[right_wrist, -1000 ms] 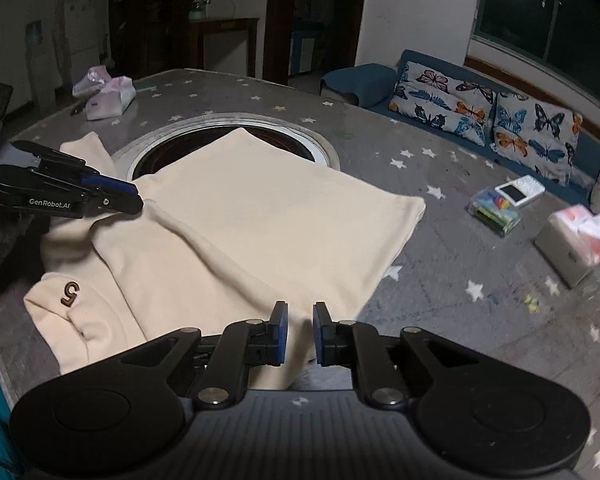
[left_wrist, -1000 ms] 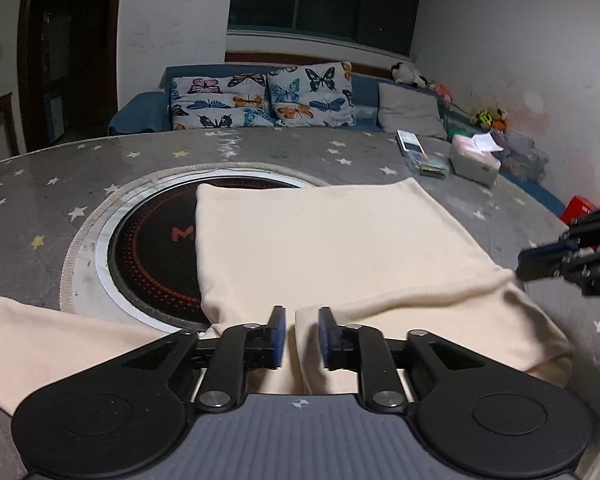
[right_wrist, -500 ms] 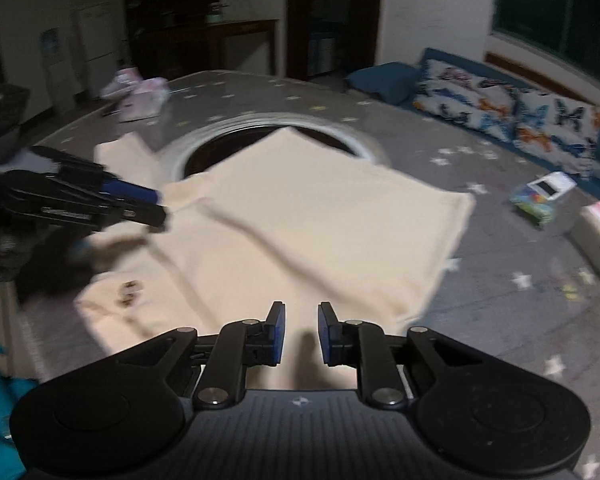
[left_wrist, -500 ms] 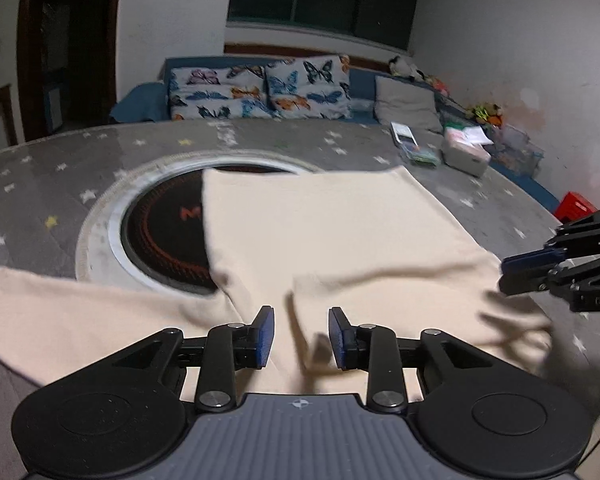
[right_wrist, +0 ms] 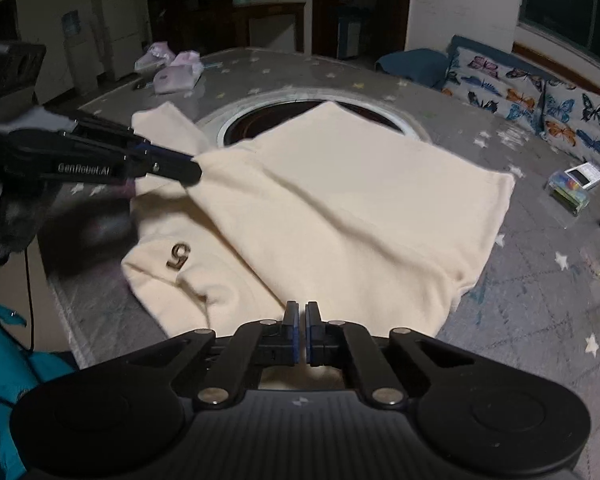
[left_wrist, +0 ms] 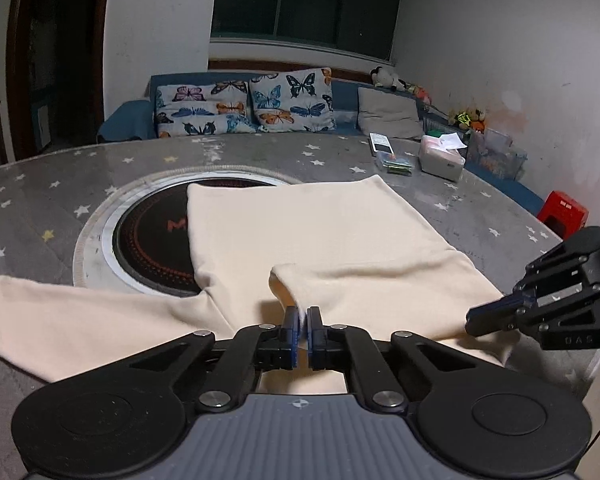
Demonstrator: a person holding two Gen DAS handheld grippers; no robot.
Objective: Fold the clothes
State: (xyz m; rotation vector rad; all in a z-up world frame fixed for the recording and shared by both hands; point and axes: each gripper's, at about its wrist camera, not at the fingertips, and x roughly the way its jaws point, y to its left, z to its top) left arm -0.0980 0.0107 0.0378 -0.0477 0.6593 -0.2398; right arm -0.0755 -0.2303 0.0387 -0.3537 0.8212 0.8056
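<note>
Both grippers, left (left_wrist: 303, 312) and right (right_wrist: 302, 306), pinch the cream sweatshirt (right_wrist: 340, 216); only the right view shows its "5" emblem (right_wrist: 179, 255).

We see the cream garment (left_wrist: 308, 236) as soft, matt knit cloth. Both grippers, left (left_wrist: 303, 314) and right (right_wrist: 301, 307), look matt black plastic with 2 blue pads each. The grey star-printed tablecloth (left_wrist: 52, 208) looks glossy.

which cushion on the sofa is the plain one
The grey plain cushion, rightmost on the blue sofa; the two butterfly-print cushions beside it are patterned.
</note>
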